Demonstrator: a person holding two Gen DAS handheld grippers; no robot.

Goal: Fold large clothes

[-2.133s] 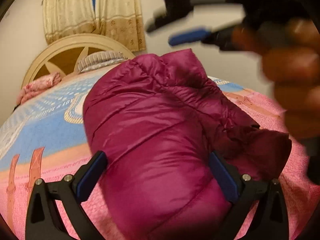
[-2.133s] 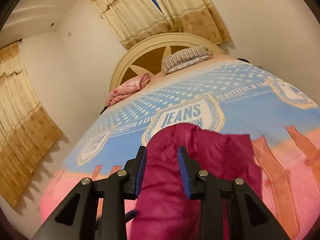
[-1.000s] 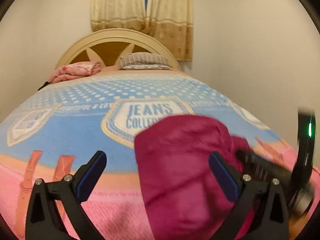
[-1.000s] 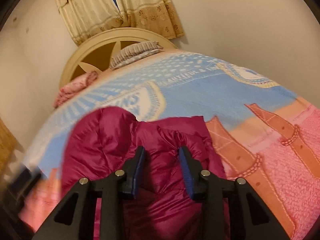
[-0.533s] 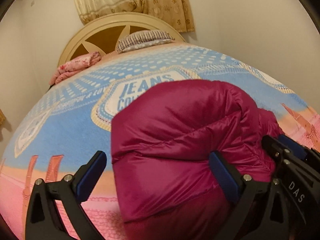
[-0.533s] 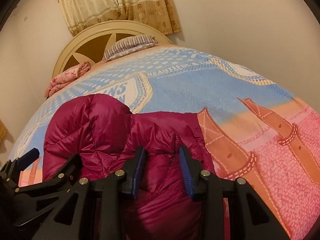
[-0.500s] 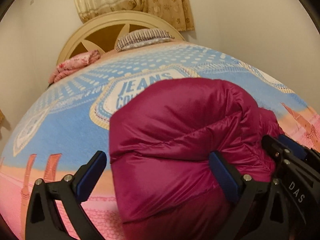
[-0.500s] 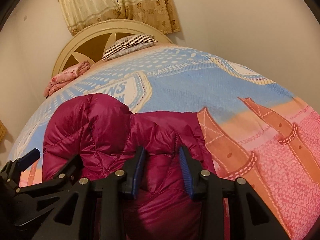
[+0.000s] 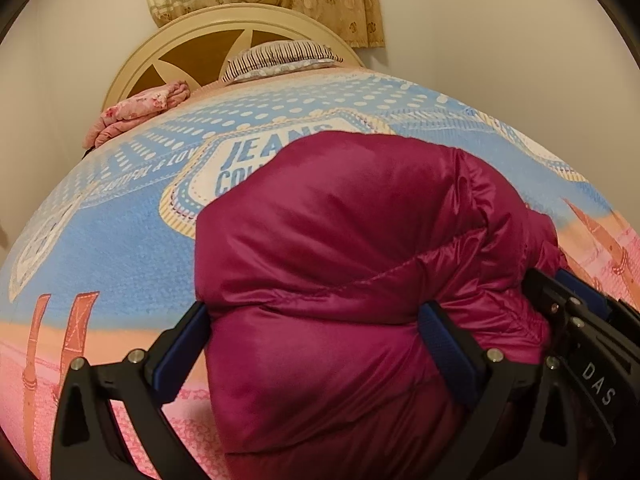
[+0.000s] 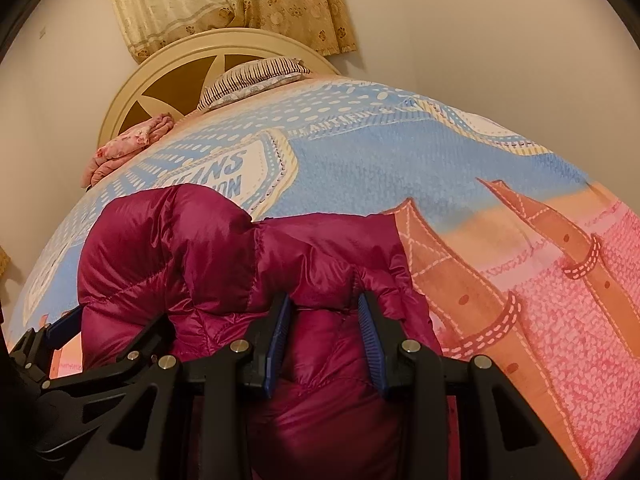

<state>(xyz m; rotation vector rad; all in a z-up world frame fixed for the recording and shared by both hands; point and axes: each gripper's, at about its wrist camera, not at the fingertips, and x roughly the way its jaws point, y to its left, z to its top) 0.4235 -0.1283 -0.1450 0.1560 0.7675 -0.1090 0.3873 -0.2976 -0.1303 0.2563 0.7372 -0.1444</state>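
The puffy magenta jacket sits bundled on the bed, near its foot end, over the line where the blue of the cover meets the pink, with the headboard and striped pillow well beyond it at 12 o'clock. In the left wrist view the left gripper has its fingers spread wide, one pad at 9 o'clock of the bundle and the other at 3 o'clock pressed into a crease; they straddle the bulk but grip nothing. At 4 o'clock in that view the right gripper comes in from the side. In the right wrist view its fingers stand narrowly parted with a ridge of jacket rising between them; whether they truly clench that ridge I cannot tell. The likely trouble is spring-back: the filling is lofty and the shell is slick, so once pressure comes off, the top layer may balloon and slide, undoing the fold, or a thin pinch may slip free if pulled. The bundle's long axis seems to run from the foot of the bed toward the headboard, roughly 6 to 12 o'clock, its rounded folded end pointing to 12 o'clock, though the fisheye bend makes this uncertain.
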